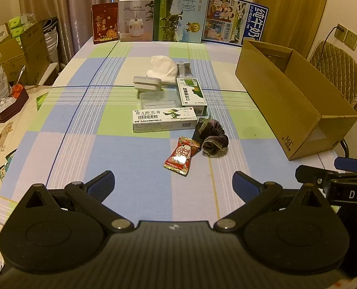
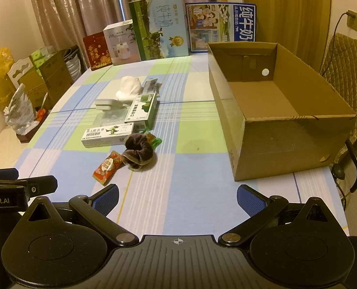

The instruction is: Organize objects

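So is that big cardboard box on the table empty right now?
Empty as far as shown: the cardboard box has a bare floor; its near corner is hidden.

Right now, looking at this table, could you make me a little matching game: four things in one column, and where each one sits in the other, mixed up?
Things:
1. candy packet
2. scrunchie
3. cardboard box
4. white cloth

Places:
A. right side of the table, open and empty
B. far end of the pile, toward the cartons
C. nearest the left hand-held gripper, beside the scrunchie
D. just in front of the long white box

Pairs: 1-C, 2-D, 3-A, 4-B
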A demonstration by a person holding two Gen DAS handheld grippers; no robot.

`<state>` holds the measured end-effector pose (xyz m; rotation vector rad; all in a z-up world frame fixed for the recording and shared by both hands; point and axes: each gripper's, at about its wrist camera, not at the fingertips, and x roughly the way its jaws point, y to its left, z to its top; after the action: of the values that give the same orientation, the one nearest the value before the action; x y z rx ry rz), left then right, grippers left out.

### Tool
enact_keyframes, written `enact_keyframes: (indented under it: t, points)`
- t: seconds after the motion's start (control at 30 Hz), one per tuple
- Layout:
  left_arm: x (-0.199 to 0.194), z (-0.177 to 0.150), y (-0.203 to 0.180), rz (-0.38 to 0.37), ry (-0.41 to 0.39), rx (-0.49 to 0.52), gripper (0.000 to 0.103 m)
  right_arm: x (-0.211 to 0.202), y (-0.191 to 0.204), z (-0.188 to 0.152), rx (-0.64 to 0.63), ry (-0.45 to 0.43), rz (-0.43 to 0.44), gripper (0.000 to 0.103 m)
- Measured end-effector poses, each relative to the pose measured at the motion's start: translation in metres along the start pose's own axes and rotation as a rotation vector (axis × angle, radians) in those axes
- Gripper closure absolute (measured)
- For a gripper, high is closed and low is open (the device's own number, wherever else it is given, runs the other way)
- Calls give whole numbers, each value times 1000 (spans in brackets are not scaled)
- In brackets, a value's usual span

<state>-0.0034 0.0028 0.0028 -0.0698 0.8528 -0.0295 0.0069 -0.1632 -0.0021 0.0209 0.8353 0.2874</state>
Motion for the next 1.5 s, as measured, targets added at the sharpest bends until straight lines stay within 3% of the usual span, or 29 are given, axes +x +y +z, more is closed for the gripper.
enact_keyframes:
  t: [1.5]
  points:
    - [-1,1,1,-5,6,-4,1,4,2,0,-8,12,1,2]
